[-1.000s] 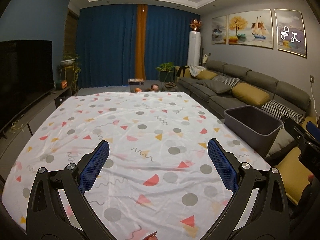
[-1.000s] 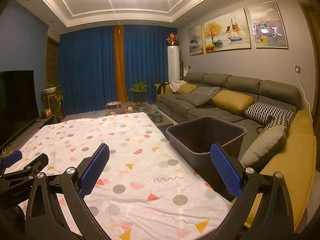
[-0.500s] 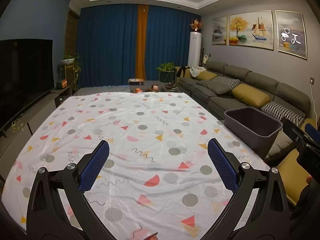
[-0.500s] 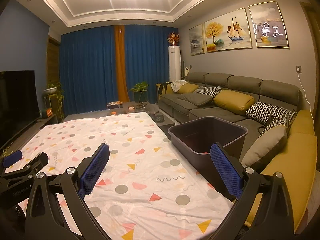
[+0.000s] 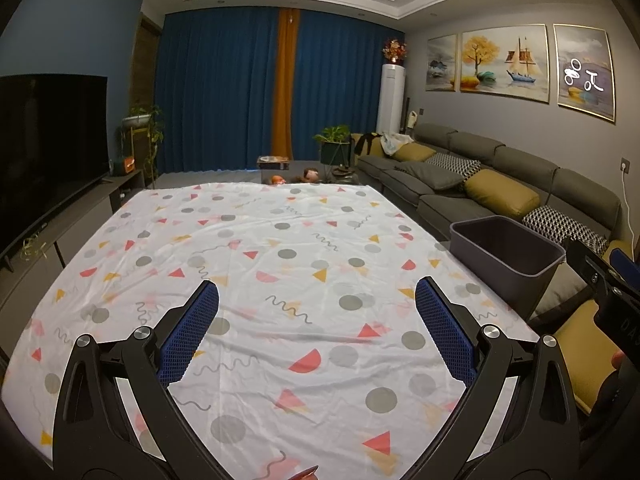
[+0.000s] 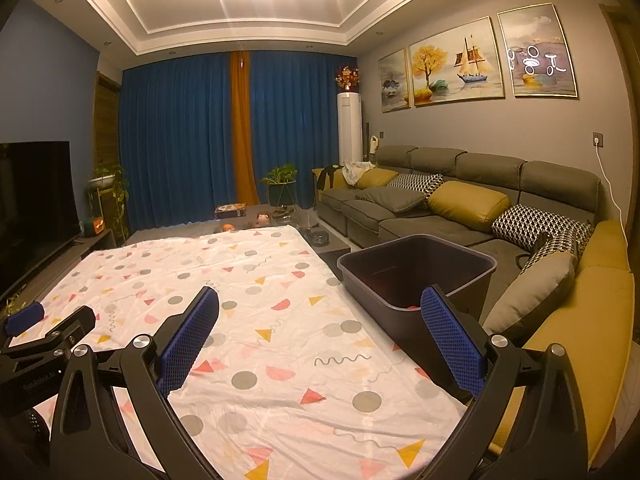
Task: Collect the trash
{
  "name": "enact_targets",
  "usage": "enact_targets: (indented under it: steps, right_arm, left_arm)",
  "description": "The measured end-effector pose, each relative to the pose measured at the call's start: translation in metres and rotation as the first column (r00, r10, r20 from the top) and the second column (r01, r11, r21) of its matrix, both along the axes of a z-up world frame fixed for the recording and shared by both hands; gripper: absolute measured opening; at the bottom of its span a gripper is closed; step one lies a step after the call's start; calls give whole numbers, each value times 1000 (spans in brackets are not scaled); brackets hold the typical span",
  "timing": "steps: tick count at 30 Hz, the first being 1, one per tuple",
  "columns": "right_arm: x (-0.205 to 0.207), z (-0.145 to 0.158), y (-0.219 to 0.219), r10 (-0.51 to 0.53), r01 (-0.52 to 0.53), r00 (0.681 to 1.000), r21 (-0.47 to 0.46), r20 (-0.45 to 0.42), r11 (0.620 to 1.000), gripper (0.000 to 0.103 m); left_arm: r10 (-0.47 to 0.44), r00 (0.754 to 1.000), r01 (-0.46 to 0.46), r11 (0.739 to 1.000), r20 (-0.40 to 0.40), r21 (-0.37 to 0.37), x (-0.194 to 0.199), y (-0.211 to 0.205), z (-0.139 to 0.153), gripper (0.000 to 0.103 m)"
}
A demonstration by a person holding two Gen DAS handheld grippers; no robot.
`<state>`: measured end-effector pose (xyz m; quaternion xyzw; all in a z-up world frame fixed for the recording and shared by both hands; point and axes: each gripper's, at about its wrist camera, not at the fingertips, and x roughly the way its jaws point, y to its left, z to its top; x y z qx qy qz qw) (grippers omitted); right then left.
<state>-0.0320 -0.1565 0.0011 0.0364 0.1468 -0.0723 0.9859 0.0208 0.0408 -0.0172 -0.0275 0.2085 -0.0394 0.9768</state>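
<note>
A dark grey bin (image 5: 505, 251) stands at the right edge of a table covered by a white patterned cloth (image 5: 280, 264). It also shows in the right wrist view (image 6: 416, 276), with a small orange-red thing (image 6: 412, 307) on its floor. My left gripper (image 5: 316, 312) is open and empty above the near part of the cloth. My right gripper (image 6: 320, 316) is open and empty, its right finger beside the bin's near wall. A bit of something orange (image 5: 306, 473) shows at the bottom edge of the left wrist view.
A grey sofa (image 6: 460, 204) with yellow and patterned cushions runs along the right. A TV (image 5: 44, 148) on a low cabinet stands at the left. A low table with small items (image 5: 296, 176) and plants stand beyond the cloth, before blue curtains.
Both grippers have lifted and drawn back a little; the bin sits slightly lower and further off in both views. Both stay open.
</note>
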Motion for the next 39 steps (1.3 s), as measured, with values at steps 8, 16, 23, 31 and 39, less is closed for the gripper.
enact_targets:
  steps: [8, 16, 23, 31, 39]
  right_arm:
    - [-1, 0, 0, -2, 2, 1000, 2, 3, 1000, 98]
    - [-1, 2, -1, -2, 2, 1000, 2, 3, 1000, 97]
    - [-1, 2, 0, 0, 0, 1000, 1, 3, 1000, 98]
    - [-1, 2, 0, -1, 1, 1000, 0, 4, 1000, 98]
    - [-1, 2, 0, -1, 1, 1000, 0, 5, 1000, 98]
  left_arm:
    - [-4, 1000, 4, 1000, 1, -2, 0, -1, 0, 97]
    - [-5, 1000, 5, 1000, 2, -4, -1, -1, 0, 97]
    - [-5, 1000, 5, 1000, 2, -4, 0, -1, 0, 97]
    - [-5, 1000, 5, 1000, 1, -4, -1, -2, 0, 97]
    - [-7, 1000, 7, 1000, 1, -5, 0, -1, 0, 97]
